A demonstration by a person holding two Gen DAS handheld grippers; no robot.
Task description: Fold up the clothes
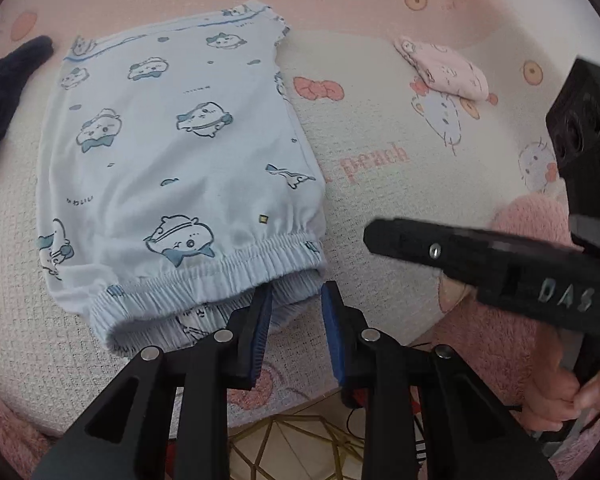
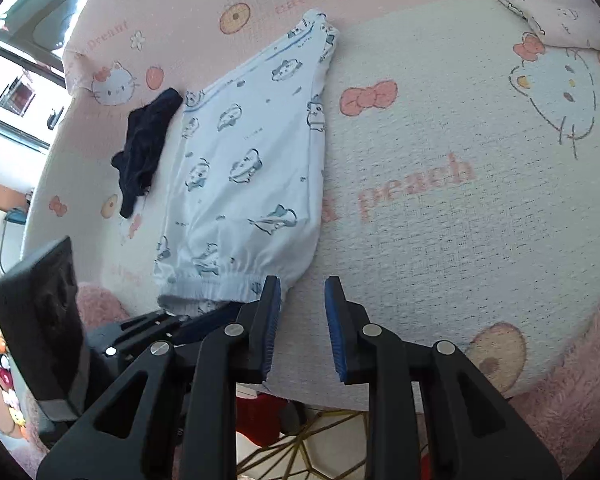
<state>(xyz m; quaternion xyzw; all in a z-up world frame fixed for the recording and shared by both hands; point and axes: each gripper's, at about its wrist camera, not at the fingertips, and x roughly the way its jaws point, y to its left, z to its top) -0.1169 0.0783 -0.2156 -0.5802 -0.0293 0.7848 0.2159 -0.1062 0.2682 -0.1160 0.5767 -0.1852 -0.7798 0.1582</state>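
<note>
The light-blue printed shorts [image 1: 180, 168] are laid flat on the cat-print bed cover [image 1: 380, 208], apparently doubled lengthwise, with the elastic waistband [image 1: 204, 280] turned toward the fingers, probably so that the near edge can be reached easily. The left gripper [image 1: 294, 320] is held with its fingers spread and nothing between them, its left finger [image 1: 260, 320] at or just under the waistband's right end. The right gripper [image 2: 302, 320] is likewise parted and empty, just right of the same corner. A dark garment [image 2: 146, 148] is seen beyond and left of the fingers, beside the shorts. A small pink folded piece [image 1: 444, 68] lies far ahead to the right, apparently set aside. Whether a further fold is intended cannot be settled.
</note>
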